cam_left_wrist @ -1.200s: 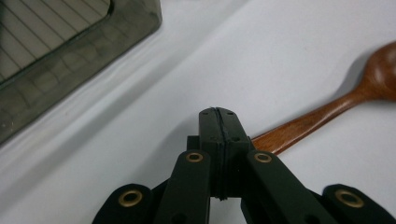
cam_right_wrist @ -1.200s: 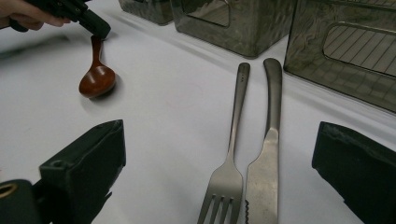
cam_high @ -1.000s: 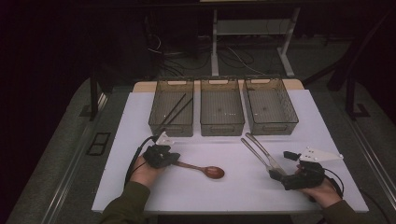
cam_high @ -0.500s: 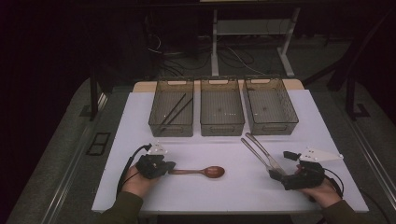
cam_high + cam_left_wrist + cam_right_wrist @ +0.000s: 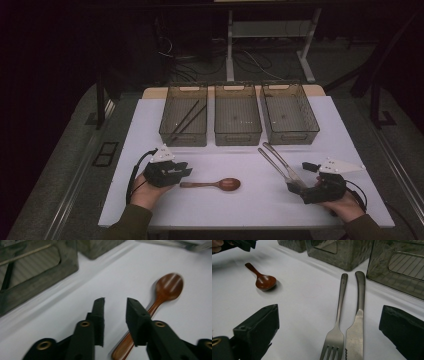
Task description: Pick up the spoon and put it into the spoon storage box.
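Observation:
A brown wooden spoon (image 5: 220,184) lies flat on the white table, bowl to the right. My left gripper (image 5: 187,171) hovers at the handle end. In the left gripper view its jaws have just been opening and the left gripper (image 5: 115,307) stands open with bare table in the gap; the spoon (image 5: 165,290) runs under the right jaw, untouched. My right gripper (image 5: 296,187) sits at the near right. In the right gripper view the right gripper (image 5: 329,312) is wide open, with a steel fork (image 5: 338,315) and knife (image 5: 359,315) lying side by side between the jaws, ungripped.
Three grey wire-bottomed bins stand in a row at the back: the left bin (image 5: 182,140) holds dark chopsticks (image 5: 187,117), then the middle bin (image 5: 237,137) and the right bin (image 5: 292,137). The table's front edge is close under both hands.
The left gripper let go of the spoon handle and drew back toward the near left. The spoon swung from slanted to level on the table. The right gripper kept still.

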Demonstrator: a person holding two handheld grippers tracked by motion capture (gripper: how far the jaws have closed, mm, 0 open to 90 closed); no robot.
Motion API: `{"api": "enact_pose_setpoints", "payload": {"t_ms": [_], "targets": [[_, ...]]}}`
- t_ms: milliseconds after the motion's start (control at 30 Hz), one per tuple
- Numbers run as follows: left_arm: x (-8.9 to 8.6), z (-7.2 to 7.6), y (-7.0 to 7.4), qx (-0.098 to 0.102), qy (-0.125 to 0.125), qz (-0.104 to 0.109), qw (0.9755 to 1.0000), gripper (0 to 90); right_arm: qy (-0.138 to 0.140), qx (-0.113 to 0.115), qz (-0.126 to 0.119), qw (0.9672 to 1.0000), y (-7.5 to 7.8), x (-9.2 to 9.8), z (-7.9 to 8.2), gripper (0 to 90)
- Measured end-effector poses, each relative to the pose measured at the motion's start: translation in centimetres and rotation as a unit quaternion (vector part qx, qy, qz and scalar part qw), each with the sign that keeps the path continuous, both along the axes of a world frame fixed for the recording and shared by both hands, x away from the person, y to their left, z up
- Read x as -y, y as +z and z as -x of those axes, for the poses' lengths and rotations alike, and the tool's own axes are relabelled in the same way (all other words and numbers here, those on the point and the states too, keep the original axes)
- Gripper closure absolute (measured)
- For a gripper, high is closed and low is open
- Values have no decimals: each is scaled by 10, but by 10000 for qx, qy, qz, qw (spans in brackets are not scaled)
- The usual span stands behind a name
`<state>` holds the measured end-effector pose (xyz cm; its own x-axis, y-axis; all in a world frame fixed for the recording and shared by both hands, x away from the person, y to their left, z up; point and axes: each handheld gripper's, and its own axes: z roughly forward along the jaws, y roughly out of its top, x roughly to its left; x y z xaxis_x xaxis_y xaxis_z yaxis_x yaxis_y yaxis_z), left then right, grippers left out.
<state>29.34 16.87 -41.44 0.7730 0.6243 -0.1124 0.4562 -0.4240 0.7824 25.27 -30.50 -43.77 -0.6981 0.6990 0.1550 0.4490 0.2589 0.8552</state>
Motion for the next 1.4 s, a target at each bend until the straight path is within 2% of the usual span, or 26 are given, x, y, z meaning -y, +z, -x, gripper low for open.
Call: {"api": "enact_pose_setpoints", "payload": {"t_ms": [167,233,333,400,700,1000,1300,1400], "targets": [[10,-3,2,107,-208,209,9995,498,0,-15,-7,10000,0,0,0,21],[16,-4,3,89,-266,275,9992,443,0,-10,0,10000,0,0,0,21],[25,-5,3,72,-372,357,9986,394,-5,-7,18,10000,-1,-1,0,21],[31,-7,5,97,-466,321,9984,361,1,-11,17,10000,-1,-1,0,21],[60,-17,9,108,-722,445,9963,267,-30,-12,0,10000,0,0,0,21],[97,-25,-1,-18,-1087,370,9934,246,-27,-31,-2,10000,0,0,0,21],[110,-20,-18,-235,-1335,40,9908,268,1,-3,2,10000,0,0,0,21],[113,-18,-21,-251,-1404,-147,9897,281,8,-3,2,10000,0,0,0,21]]}}
